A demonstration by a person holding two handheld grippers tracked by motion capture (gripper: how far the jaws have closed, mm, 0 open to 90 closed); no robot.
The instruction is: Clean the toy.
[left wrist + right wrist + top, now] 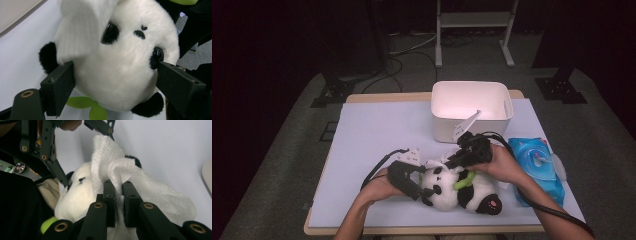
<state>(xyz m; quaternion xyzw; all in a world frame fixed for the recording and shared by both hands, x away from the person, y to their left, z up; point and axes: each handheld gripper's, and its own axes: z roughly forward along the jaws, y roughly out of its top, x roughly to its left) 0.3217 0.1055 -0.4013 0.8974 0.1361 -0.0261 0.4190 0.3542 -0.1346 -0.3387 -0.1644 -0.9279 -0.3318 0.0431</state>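
Panda plush [459,192] is lying on its back near the front edge of the table [372,135], its head gripped at both cheeks by the wide-set jaws of the left gripper [417,186]. Right gripper [456,161] is pinching a white wipe [117,171] between nearly closed jaws and laying it over the panda's face. Judging by this, the face is being wiped clean. To do it well, the left jaws should be holding the head steady without crushing the fur, while the wipe is drawn in short, light strokes around the eyes. A white bin [472,110] and a blue wipes pack [537,167] are sitting beyond and to the right.
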